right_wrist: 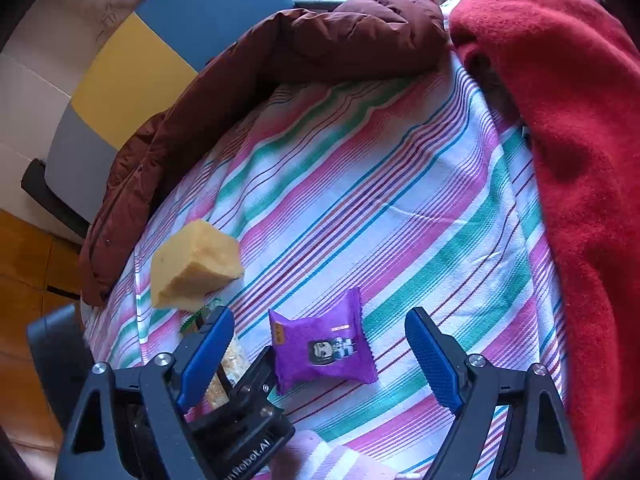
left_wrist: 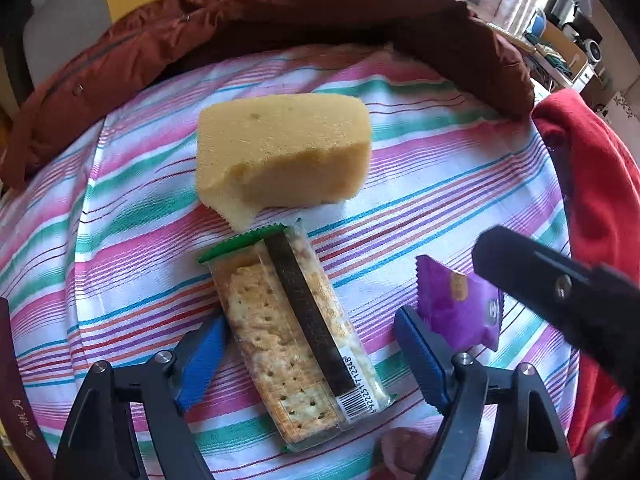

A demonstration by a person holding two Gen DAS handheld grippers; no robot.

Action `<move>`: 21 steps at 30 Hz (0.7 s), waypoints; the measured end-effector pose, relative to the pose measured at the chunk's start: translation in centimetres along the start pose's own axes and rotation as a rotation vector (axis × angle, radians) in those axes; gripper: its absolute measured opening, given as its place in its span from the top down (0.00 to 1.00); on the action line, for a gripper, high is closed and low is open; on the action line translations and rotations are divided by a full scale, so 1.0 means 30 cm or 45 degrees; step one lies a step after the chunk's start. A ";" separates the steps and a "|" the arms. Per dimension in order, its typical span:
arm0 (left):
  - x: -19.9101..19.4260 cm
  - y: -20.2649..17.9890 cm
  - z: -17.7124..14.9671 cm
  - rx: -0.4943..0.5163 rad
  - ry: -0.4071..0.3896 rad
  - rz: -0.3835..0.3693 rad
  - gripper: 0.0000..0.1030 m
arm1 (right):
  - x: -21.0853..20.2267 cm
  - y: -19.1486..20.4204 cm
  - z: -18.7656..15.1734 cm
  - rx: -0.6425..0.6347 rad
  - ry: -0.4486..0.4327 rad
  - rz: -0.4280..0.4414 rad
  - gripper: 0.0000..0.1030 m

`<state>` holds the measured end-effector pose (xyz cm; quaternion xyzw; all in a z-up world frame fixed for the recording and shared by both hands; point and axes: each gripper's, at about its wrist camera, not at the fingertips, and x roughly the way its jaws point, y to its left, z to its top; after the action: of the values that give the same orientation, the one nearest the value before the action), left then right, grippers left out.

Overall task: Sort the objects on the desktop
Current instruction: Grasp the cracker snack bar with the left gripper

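Observation:
A clear pack of crackers (left_wrist: 296, 340) with green ends lies on the striped cloth (left_wrist: 440, 168). My left gripper (left_wrist: 311, 316) stands open around it, the right pad clearly apart from the wrapper. Just beyond the pack sits a yellow sponge (left_wrist: 280, 152), also seen in the right wrist view (right_wrist: 192, 264). A purple snack packet (right_wrist: 324, 348) lies flat between the wide jaws of my right gripper (right_wrist: 320, 314), which is open and not touching it. That packet (left_wrist: 460, 312) shows right of the left gripper, partly behind a black finger of the right gripper (left_wrist: 560, 292).
A brown padded jacket (right_wrist: 280, 48) curls along the far edge of the cloth. A red blanket (right_wrist: 580, 160) is heaped along the right side. A dark red booklet (left_wrist: 12, 400) sits at the left edge. Striped cloth (right_wrist: 400, 184) lies bare beyond the purple packet.

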<state>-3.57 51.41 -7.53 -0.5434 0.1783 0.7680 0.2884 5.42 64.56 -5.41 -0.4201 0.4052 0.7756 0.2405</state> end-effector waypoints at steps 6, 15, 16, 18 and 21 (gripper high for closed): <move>-0.038 0.071 -0.032 -0.038 -0.063 -0.036 0.49 | 0.002 -0.001 0.003 -0.005 0.001 0.003 0.15; -0.107 0.197 -0.119 -0.049 -0.097 -0.026 0.50 | 0.069 0.047 -0.021 -0.120 0.119 -0.061 0.14; -0.117 0.213 -0.133 -0.050 -0.101 -0.019 0.50 | 0.072 0.054 -0.025 -0.137 0.123 -0.069 0.14; -0.137 0.253 -0.166 -0.056 -0.113 -0.006 0.50 | 0.078 0.064 -0.030 -0.163 0.126 -0.089 0.14; -0.162 0.296 -0.231 -0.075 -0.129 -0.011 0.50 | 0.094 0.077 -0.040 -0.209 0.139 -0.135 0.14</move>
<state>-2.96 39.31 -5.73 -0.5127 0.1385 0.7981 0.2845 2.82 62.37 -7.19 -0.5008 0.3301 0.7683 0.2235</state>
